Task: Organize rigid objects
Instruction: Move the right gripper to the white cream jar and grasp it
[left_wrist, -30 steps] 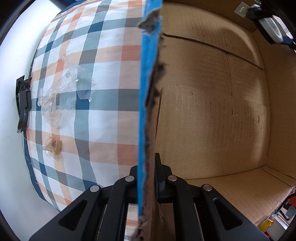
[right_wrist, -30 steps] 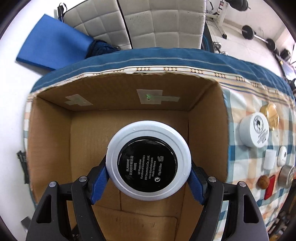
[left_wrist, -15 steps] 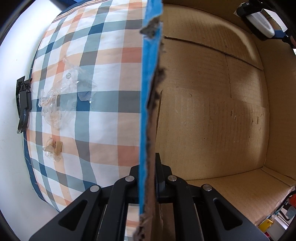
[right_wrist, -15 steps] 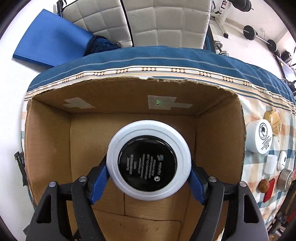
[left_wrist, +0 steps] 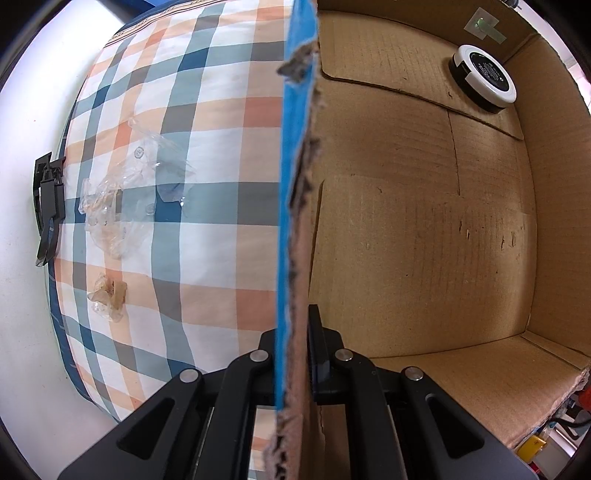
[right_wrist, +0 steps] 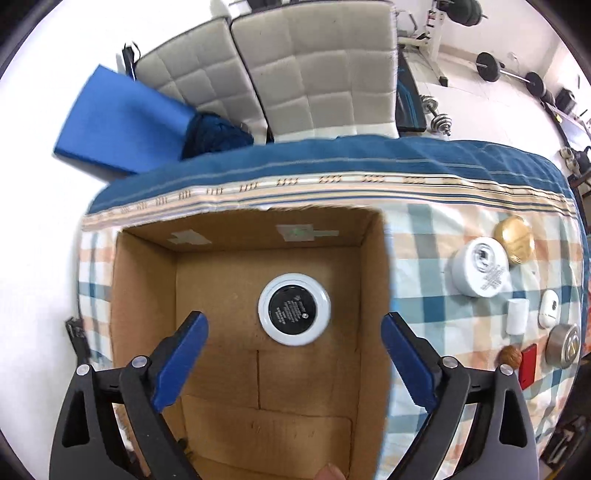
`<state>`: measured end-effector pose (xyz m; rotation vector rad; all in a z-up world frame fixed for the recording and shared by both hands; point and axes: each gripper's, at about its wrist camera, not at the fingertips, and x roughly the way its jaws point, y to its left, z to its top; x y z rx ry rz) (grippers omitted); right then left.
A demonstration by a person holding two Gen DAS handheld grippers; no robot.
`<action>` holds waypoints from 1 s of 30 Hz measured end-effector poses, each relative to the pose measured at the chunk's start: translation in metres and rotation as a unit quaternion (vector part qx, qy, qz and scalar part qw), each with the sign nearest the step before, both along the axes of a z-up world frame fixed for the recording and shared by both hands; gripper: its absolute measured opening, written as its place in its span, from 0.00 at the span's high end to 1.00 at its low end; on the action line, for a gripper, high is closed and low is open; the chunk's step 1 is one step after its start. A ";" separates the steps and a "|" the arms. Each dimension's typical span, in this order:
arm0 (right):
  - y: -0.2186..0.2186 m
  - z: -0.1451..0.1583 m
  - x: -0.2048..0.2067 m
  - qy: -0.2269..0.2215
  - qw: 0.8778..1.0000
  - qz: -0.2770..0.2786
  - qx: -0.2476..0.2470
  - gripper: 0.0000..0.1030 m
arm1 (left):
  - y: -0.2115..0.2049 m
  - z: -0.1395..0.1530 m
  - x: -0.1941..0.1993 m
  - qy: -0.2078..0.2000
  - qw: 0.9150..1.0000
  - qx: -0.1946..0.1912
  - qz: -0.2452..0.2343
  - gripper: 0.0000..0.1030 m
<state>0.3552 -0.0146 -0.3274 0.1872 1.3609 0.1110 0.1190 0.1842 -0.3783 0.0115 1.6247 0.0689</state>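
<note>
inside the cardboard box [right_wrist: 236,369], on its floor toward the far wall: round compact [right_wrist: 294,309], white rim, black printed face up, lying flat and free of both grippers. seen also from the left wrist view as compact [left_wrist: 483,78], in the far right corner of the box floor, close to a taped patch [left_wrist: 484,26] on the wall.

right gripper [right_wrist: 294,360] above the box opening, pointing steeply down; blue pads [right_wrist: 181,360] spread wide, jaws just been opening, nothing between them, compact lying below and beyond the tips, not touched.

left gripper [left_wrist: 295,354] pointing straight down, fingers closed tight on the torn top edge of the box's left wall [left_wrist: 295,206], one finger on the blue-taped outside, the other on the bare cardboard inside.

left of the box, on the checked tablecloth [left_wrist: 207,184]: crumpled clear plastic wrap [left_wrist: 125,192], a smaller scrap [left_wrist: 109,299] nearer. black clip [left_wrist: 48,206] at the table edge.

right of the box, on the cloth, well apart from it: white jar [right_wrist: 480,267], gold lid [right_wrist: 514,240] just beyond it, small white block [right_wrist: 516,316], small white oval case [right_wrist: 549,308], silver round tin [right_wrist: 563,345], brown nut-like ball [right_wrist: 510,357], red card [right_wrist: 528,363].

far side, beyond the table: two padded chair backs [right_wrist: 280,74], blue mat [right_wrist: 122,122].
</note>
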 end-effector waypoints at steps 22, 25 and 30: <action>-0.267 -0.084 -0.065 0.041 0.965 -0.259 0.007 0.02 | 0.005 -0.001 0.000 -0.001 1.000 0.000 0.015 0.96; -0.253 -0.089 -0.048 0.033 0.967 -0.249 0.040 0.02 | 0.003 -0.001 0.000 0.000 1.000 0.002 0.016 0.95; -0.220 -0.105 -0.006 0.043 0.971 -0.233 0.034 0.12 | 0.002 -0.002 0.001 0.001 1.000 0.004 0.018 0.95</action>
